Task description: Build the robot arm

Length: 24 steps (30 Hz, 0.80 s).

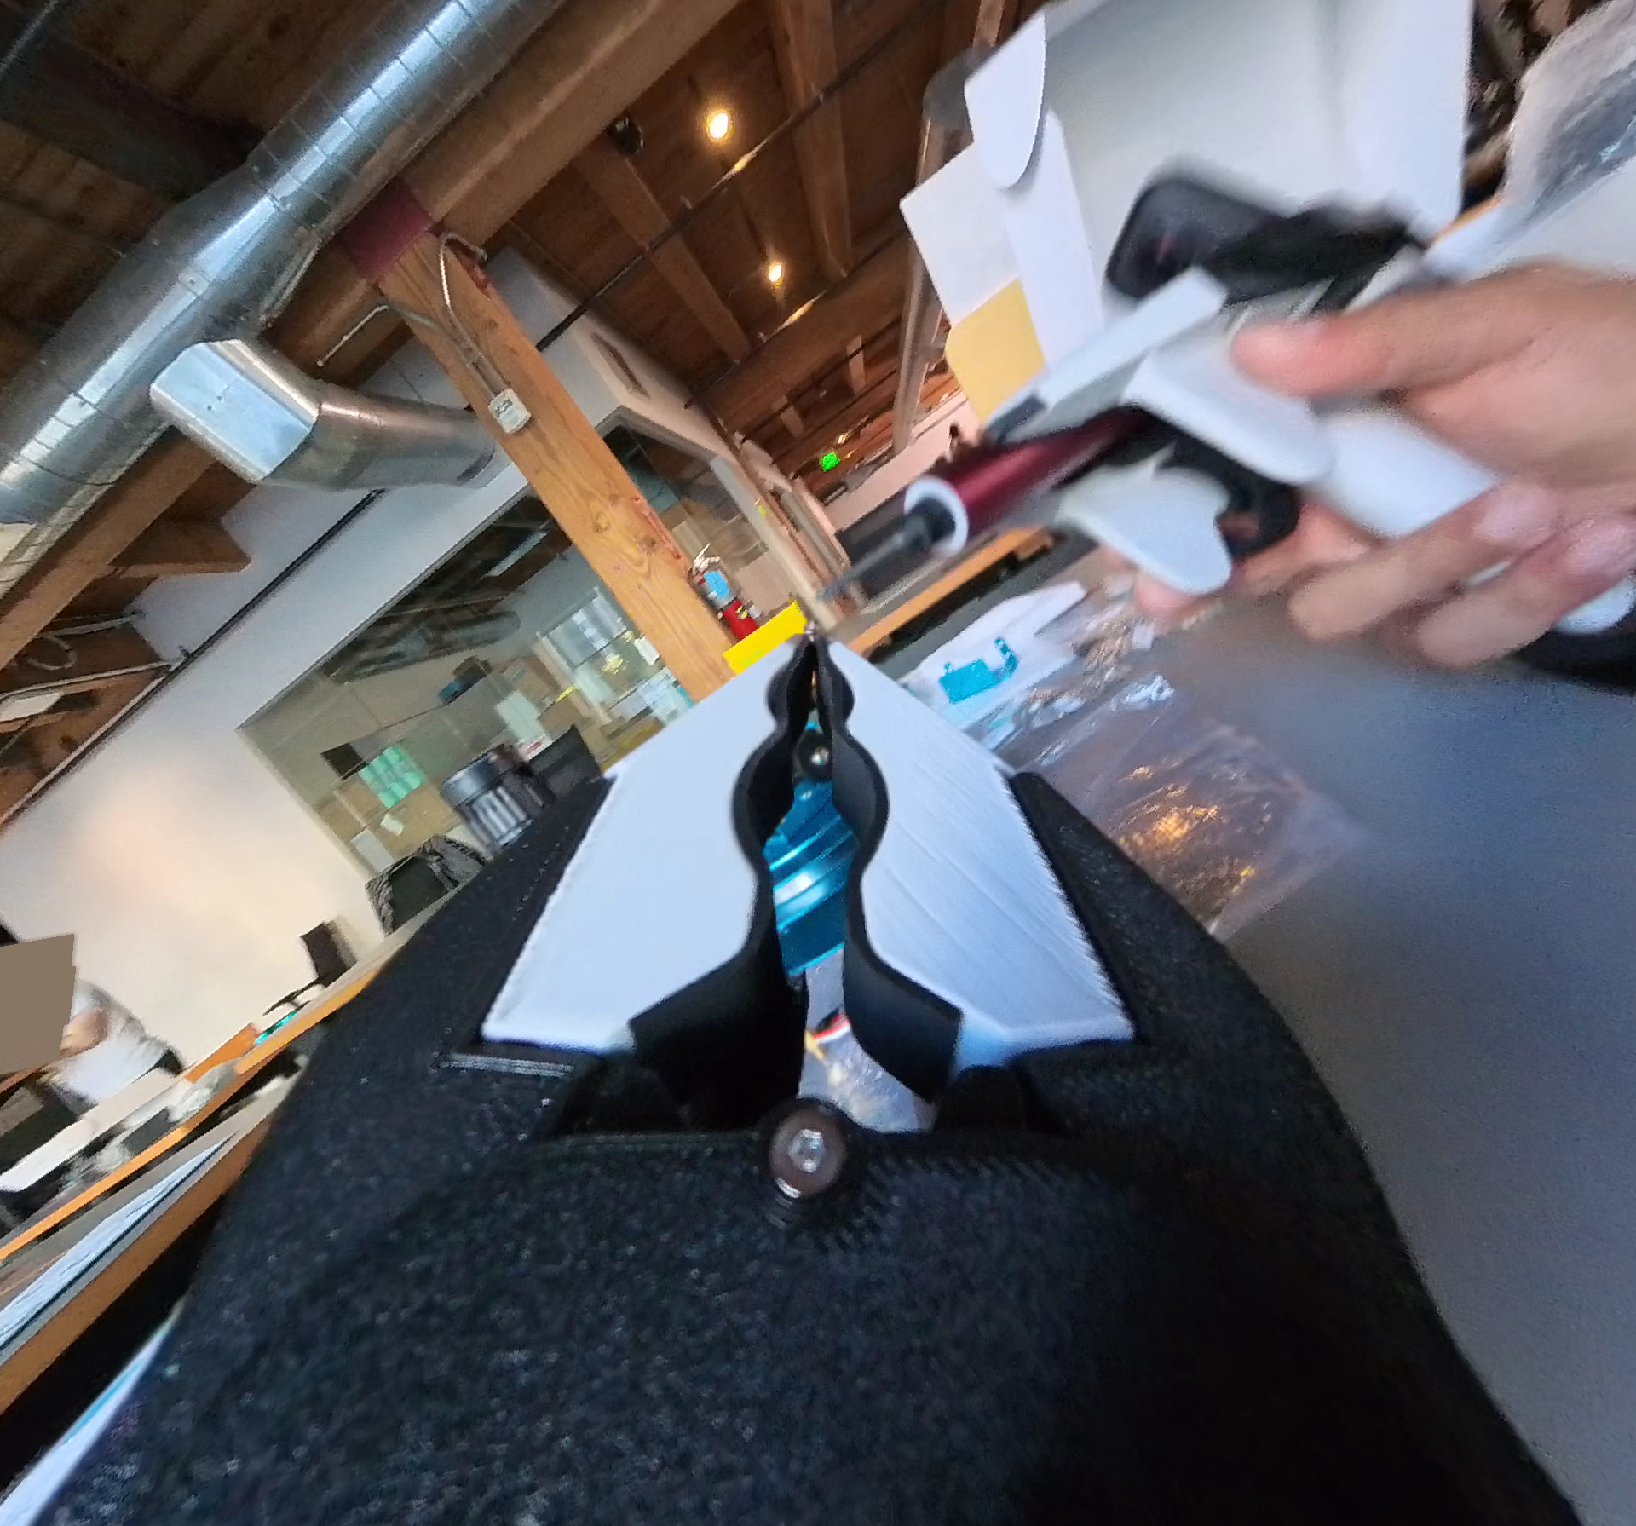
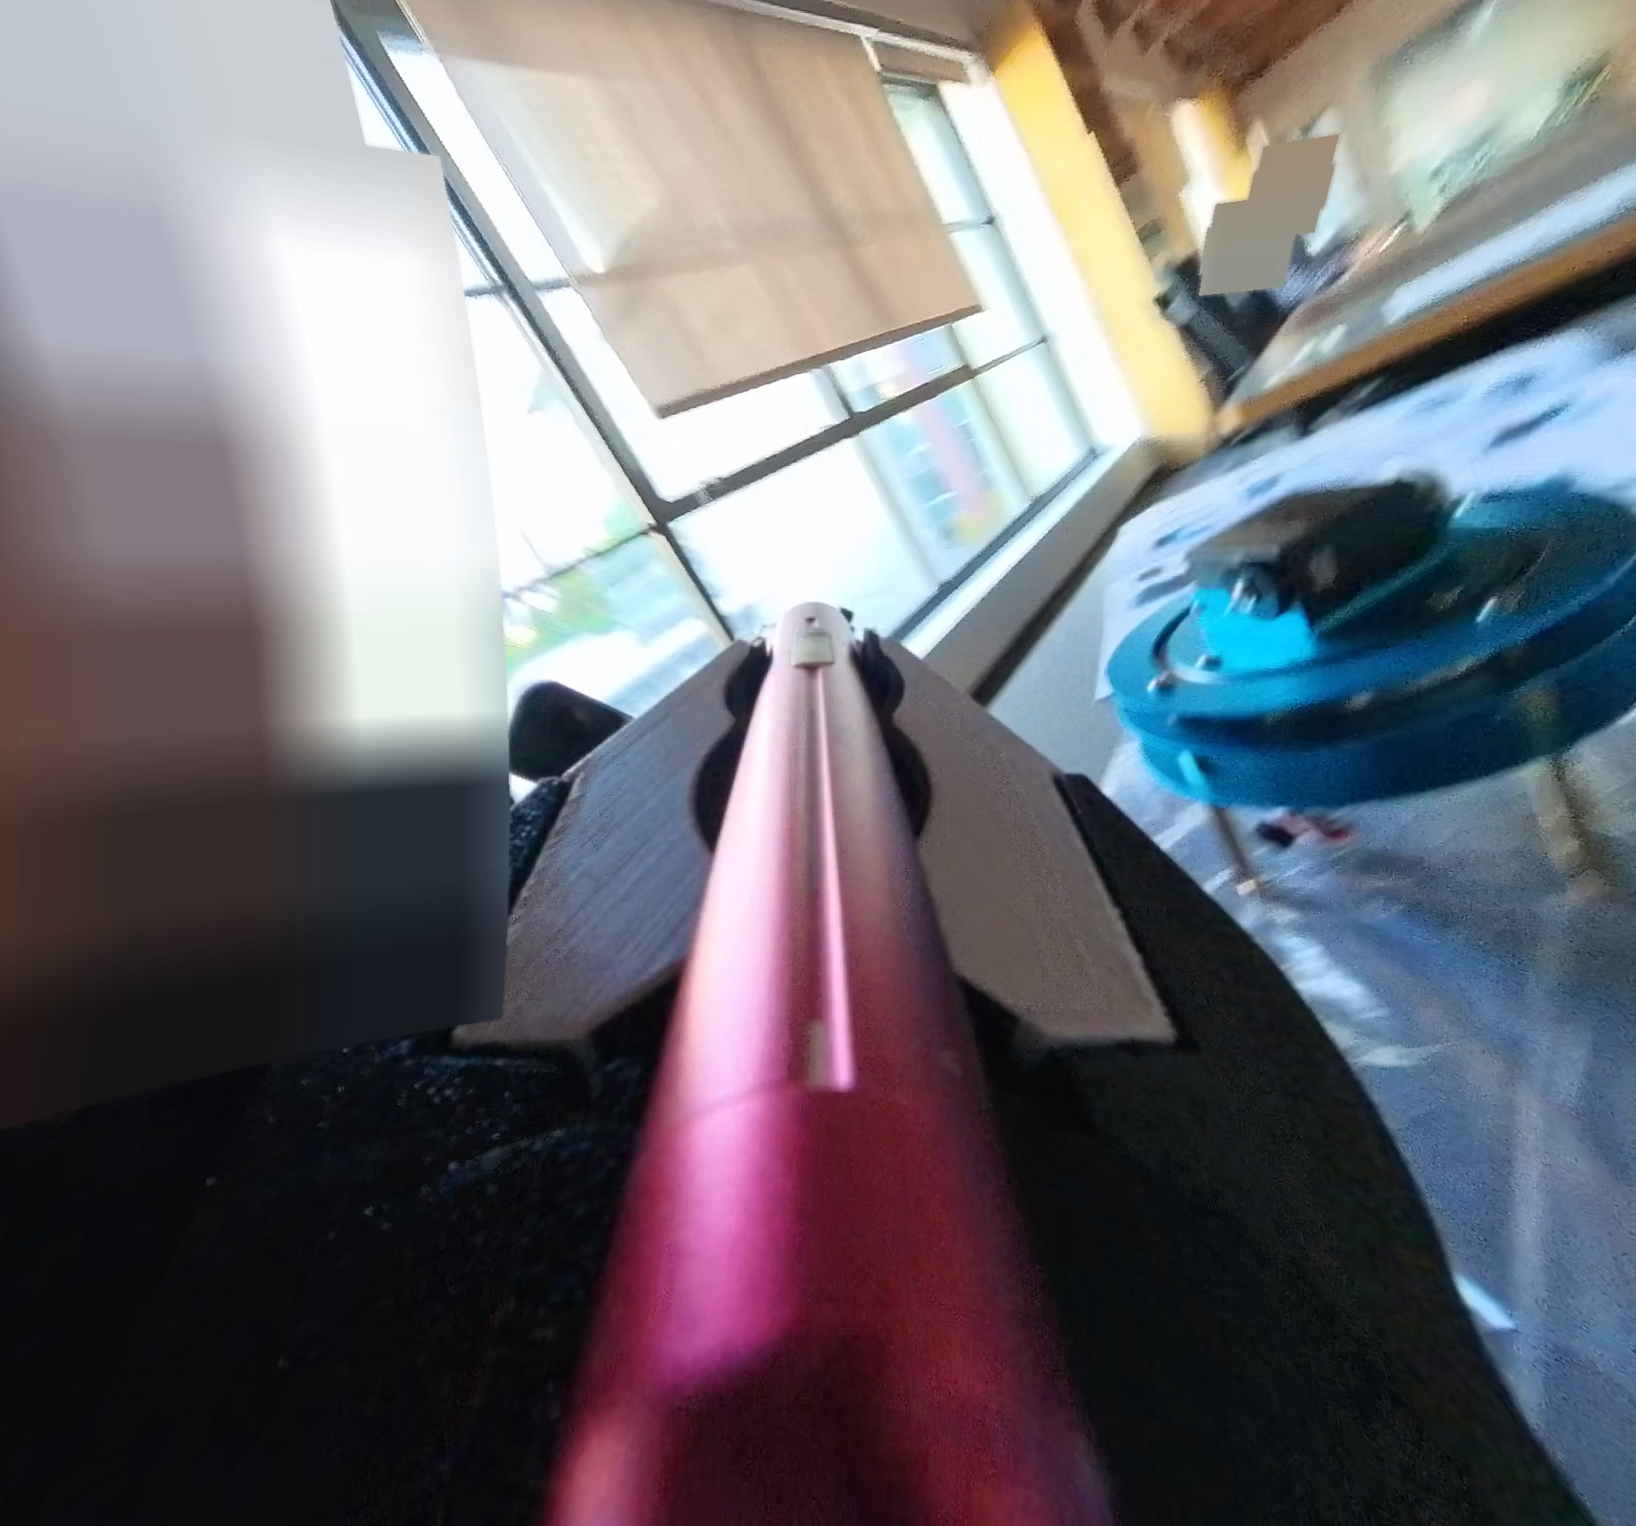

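Black textured housing fills the bottom of the left wrist view, and ahead of it the left gripper (image 1: 810,660) has its white fingers (image 1: 655,890) drawn together at the tips around a blue metal part (image 1: 810,890) wedged between the black pads. Farther right, a hand (image 1: 1461,465) holds the right gripper (image 1: 938,510), blurred, carrying a maroon tool above the grey table (image 1: 1461,908).

Magenta, the cylindrical tool (image 2: 823,997) runs down the middle of the right wrist view, clamped between the right gripper's fingers (image 2: 620,864). Right of it a blue disc assembly (image 2: 1381,660) hangs blurred over the littered table.
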Each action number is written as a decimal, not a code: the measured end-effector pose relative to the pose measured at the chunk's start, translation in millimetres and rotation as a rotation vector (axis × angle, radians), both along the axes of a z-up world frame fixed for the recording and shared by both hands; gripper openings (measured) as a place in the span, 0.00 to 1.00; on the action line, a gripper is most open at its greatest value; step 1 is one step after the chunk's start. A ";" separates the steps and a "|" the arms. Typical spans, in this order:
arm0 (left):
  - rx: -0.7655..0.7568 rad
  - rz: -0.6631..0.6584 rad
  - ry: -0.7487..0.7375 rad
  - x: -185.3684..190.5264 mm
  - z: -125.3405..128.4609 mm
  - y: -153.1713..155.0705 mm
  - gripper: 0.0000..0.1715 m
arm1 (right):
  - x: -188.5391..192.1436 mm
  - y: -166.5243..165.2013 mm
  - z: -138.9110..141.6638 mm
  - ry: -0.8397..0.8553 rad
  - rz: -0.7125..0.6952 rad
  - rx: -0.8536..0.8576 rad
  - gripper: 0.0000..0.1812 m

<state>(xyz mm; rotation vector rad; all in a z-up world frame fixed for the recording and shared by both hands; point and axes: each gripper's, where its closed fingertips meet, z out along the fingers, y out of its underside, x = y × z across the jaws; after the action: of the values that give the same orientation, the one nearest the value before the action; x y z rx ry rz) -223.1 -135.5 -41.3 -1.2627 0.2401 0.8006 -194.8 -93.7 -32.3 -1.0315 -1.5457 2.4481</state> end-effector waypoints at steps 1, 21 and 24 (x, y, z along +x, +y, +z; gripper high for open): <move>-0.019 0.041 0.017 -5.5 -3.1 1.5 0.00 | 3.7 -0.4 3.6 0.066 -0.050 0.071 0.12; -0.257 0.273 0.258 -31.9 -43.4 17.2 0.00 | 7.0 -24.2 -29.7 0.552 -0.566 1.047 0.13; -0.255 0.271 0.260 -31.0 -43.2 17.0 0.00 | 6.9 -25.0 -30.7 0.552 -0.567 1.054 0.12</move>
<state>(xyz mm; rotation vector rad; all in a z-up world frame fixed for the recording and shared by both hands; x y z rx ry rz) -254.2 -118.5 -84.5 -1.4484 0.3964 1.1990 -187.9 -118.6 -63.0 -0.4223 -1.6480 1.0993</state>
